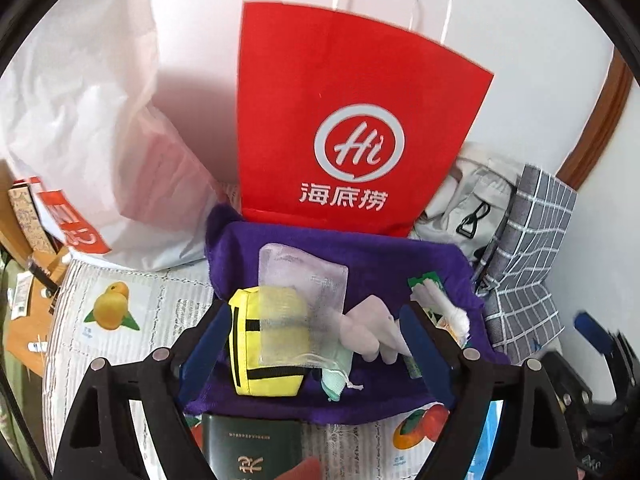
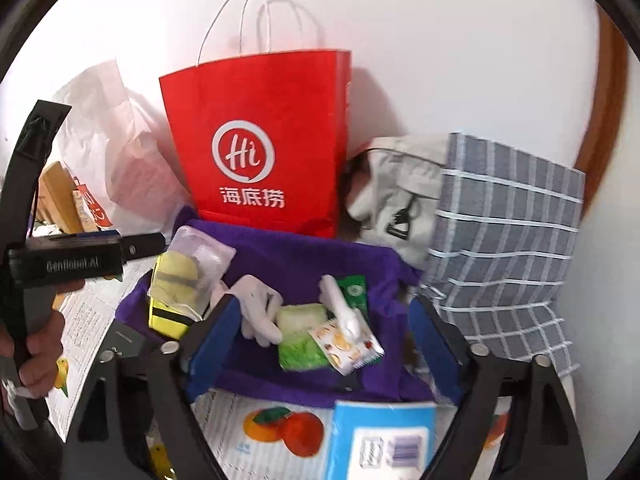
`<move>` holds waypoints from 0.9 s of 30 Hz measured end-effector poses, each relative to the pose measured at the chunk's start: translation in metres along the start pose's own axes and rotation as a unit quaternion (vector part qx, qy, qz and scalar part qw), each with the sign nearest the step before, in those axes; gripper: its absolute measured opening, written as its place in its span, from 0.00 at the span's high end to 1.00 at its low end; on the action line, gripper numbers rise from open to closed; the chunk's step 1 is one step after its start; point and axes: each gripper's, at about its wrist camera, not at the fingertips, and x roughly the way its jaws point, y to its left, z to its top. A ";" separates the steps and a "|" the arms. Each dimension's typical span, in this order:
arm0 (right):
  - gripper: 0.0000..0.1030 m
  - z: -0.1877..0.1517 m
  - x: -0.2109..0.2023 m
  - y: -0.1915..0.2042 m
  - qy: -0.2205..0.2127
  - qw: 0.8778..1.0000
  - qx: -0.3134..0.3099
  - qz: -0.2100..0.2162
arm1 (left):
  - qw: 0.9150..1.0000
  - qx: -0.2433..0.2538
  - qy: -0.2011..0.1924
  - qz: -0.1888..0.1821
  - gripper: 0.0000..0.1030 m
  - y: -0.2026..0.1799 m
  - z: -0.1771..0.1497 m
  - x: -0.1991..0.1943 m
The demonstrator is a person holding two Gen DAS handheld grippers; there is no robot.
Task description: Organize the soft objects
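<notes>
Showing only in right wrist view: snack packet [image 2: 347, 350] on purple cloth [image 2: 304, 256].

The right gripper [image 2: 320, 344] hangs over the purple cloth [image 2: 312, 264], blue fingers [image 2: 212, 344] spread wide with nothing between the pads. Below lie a white glove [image 2: 256, 312], a green packet [image 2: 300, 340] and an orange-printed sachet [image 2: 346, 346], with a white tube [image 2: 340, 304] across them. A yellow pouch [image 2: 172, 308] sits at the cloth's left edge under a clear bag [image 2: 196, 264]. Behind stands the red paper bag [image 2: 260, 140], a grey checked fabric [image 2: 508, 248] to its right. At far left a hand [image 2: 40, 348] grips the left gripper's handle [image 2: 64, 264].
</notes>
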 end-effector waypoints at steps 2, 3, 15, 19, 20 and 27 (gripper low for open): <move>0.07 -0.006 -0.016 -0.004 -0.005 1.000 0.011 -0.005 | 1.000 0.001 -0.007 0.011 0.17 -0.005 -0.002 -0.012; 0.05 -0.009 -0.024 -0.006 -0.009 1.000 0.018 -0.003 | 1.000 0.006 -0.017 0.023 0.17 -0.009 -0.005 -0.021; 0.00 -0.051 -0.129 -0.006 -0.024 0.999 0.046 -0.015 | 0.997 0.021 -0.072 0.016 0.12 -0.047 -0.084 -0.136; 0.00 -0.074 -0.167 0.004 -0.027 0.998 0.042 -0.026 | 0.996 0.033 -0.073 0.029 0.12 -0.052 -0.117 -0.169; 0.00 -0.079 -0.174 0.004 -0.028 0.998 0.042 -0.025 | 0.996 0.035 -0.076 0.033 0.12 -0.054 -0.125 -0.177; 0.00 -0.117 -0.226 0.011 -0.036 0.998 0.052 -0.005 | 0.993 0.043 -0.101 0.052 0.12 -0.058 -0.179 -0.236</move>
